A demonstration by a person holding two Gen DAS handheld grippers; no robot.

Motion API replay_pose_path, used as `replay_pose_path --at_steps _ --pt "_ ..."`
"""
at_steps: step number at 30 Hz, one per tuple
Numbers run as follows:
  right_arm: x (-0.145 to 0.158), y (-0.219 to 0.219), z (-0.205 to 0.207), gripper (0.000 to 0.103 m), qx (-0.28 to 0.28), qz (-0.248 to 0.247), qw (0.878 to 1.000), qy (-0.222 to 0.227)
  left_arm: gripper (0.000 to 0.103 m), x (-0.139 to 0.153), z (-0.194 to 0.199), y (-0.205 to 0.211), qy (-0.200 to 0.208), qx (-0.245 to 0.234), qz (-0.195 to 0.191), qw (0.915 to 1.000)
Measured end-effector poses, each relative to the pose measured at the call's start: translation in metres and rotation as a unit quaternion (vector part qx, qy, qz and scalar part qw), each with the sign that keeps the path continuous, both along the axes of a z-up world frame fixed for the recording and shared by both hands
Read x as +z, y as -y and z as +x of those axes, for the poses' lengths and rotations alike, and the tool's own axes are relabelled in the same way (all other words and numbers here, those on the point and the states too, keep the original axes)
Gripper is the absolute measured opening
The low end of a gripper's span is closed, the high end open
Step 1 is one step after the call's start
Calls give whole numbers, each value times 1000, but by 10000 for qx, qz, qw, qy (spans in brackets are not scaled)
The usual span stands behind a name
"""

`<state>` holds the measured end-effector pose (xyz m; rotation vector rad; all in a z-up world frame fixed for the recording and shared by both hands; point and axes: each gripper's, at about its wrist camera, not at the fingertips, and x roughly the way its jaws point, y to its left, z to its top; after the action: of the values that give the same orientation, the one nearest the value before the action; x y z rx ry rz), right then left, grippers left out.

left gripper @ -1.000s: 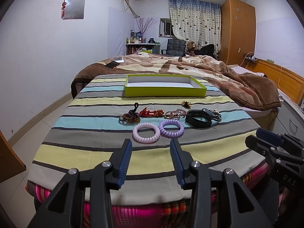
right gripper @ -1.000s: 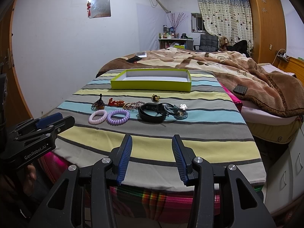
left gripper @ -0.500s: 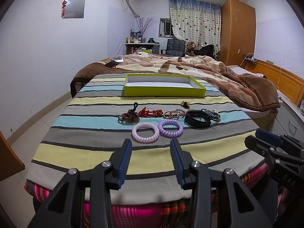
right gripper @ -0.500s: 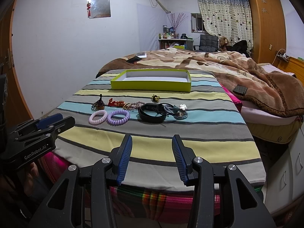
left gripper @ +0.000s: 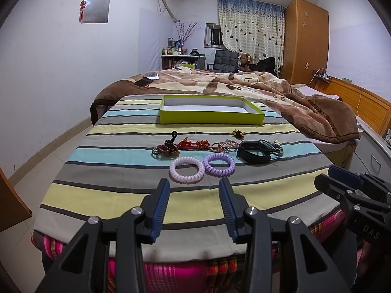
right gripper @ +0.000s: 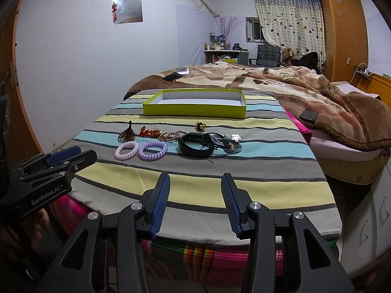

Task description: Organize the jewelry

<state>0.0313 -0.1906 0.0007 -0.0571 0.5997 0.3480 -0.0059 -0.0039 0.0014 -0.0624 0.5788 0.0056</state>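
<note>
The room is evenly, coolly lit — glare is seen on the wall mirror point(right gripper: 129, 10); edges are bent and vignetted by fisheye.

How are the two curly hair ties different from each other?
The pale pink coil tie is lighter; the purple coil tie is darker. The pale pink coil tie lies left, the purple coil tie right, nearer the black band. Both are spiral rings lying flat, side by side on the striped cloth.
</note>
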Motion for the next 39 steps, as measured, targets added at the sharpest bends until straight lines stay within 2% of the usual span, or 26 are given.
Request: replay_pose_path --at_steps 15,22,30,39 --pt "-1 0 1 44 -1 3 10000 -9 43 0 0 1 -36 -38 -20 10000" --pt "-3 1 7 44 -36 9 10000 -42 43 -5 14 -3 -212 58 -2 9998" --pt "-6 12 35 44 -182 8 9998 -115 43 -14 46 -17 -483 223 -34 9986" --pt "-12 24 79 44 -333 -28 9987 -392 43 -24 76 -29 -853 376 -55 9956"
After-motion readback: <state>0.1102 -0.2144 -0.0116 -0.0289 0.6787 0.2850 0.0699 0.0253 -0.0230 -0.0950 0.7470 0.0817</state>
